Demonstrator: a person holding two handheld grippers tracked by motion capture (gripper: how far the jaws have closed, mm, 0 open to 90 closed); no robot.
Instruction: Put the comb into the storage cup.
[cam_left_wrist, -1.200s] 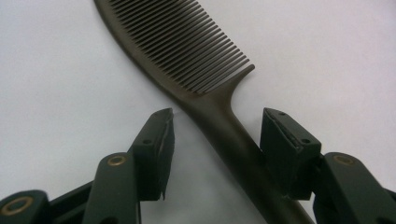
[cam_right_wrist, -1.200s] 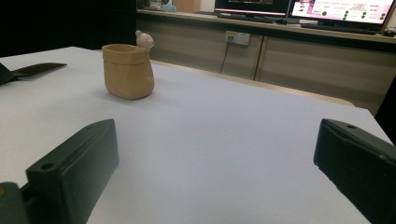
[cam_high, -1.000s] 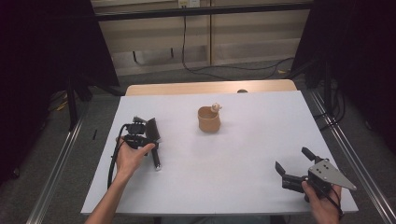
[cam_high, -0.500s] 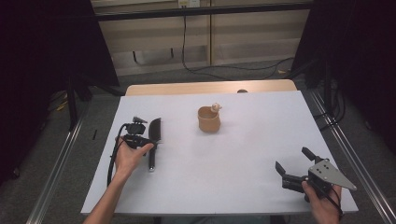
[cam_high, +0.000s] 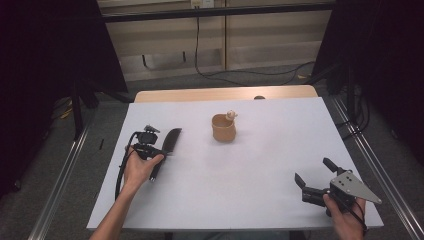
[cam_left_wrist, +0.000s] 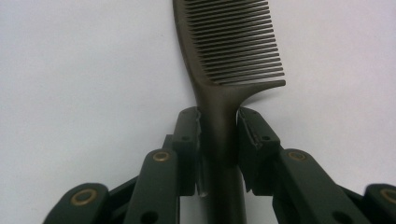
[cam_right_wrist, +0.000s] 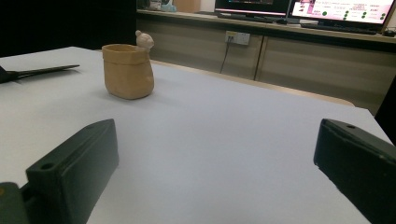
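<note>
The left gripper (cam_left_wrist: 219, 135), its jaws just closed, clamps the neck of a dark comb (cam_left_wrist: 231, 51) where handle meets teeth; the toothed head runs forward beyond the jaw tips, flat on the white table (cam_high: 260, 165) at its left side. The right gripper (cam_high: 316, 176) rests near the table's right front corner, jaws wide apart, well away from the comb. A tan cup (cam_high: 223, 128) stands between them, farther back.

Ahead of my right gripper (cam_high: 311, 181) the table (cam_high: 260, 170) lies bare; only the tan pot (cam_high: 223, 128) stands farther off, ahead-left.
</note>
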